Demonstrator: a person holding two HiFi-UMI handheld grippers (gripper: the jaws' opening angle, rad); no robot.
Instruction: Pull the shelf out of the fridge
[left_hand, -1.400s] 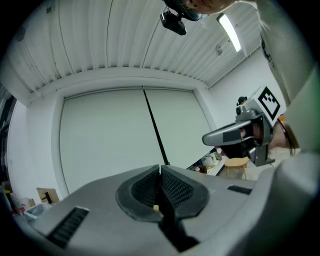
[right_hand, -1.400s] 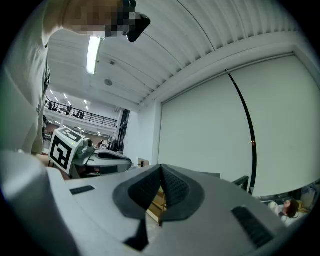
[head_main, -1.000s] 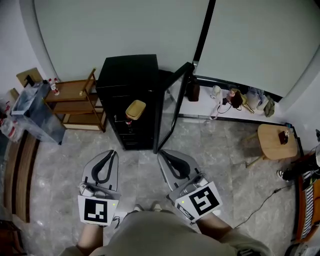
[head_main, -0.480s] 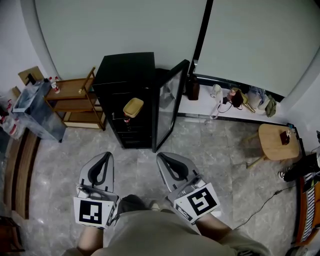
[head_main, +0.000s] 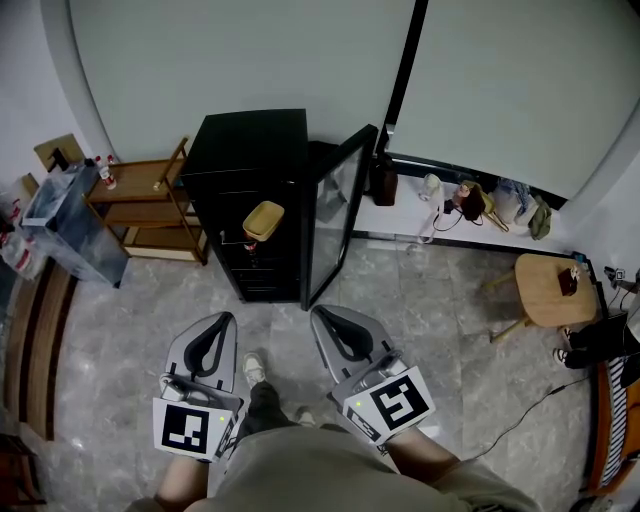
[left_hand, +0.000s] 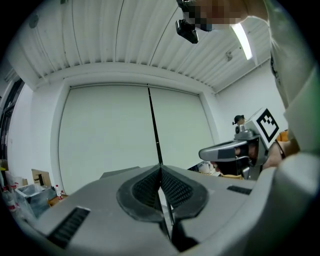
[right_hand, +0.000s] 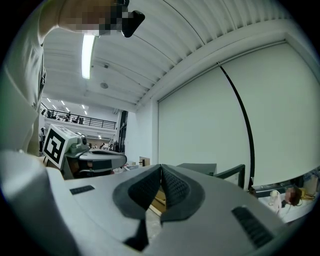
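A black fridge (head_main: 255, 190) stands against the back wall in the head view, its glass door (head_main: 340, 215) swung open to the right. Dark shelves show inside the open front (head_main: 262, 262), and a tan bowl (head_main: 263, 220) sits on one that sticks out. My left gripper (head_main: 213, 322) and right gripper (head_main: 322, 318) hover low over the floor, well short of the fridge, both shut with nothing between the jaws. In the left gripper view the left gripper (left_hand: 160, 170) points up at the wall, with the fridge top (left_hand: 120, 174) just behind its jaws. The right gripper (right_hand: 161, 170) points the same way.
A wooden shelf unit (head_main: 155, 205) stands left of the fridge, with a grey bin (head_main: 68, 225) beside it. A low white ledge (head_main: 450, 225) with bottles and cables runs right of the door. A round wooden stool (head_main: 548, 285) stands at the right. The person's foot (head_main: 254, 370) shows between the grippers.
The person has stepped, and a foot now shows between the grippers. Both grippers have stayed shut and shifted only slightly; the fridge and door look unchanged.
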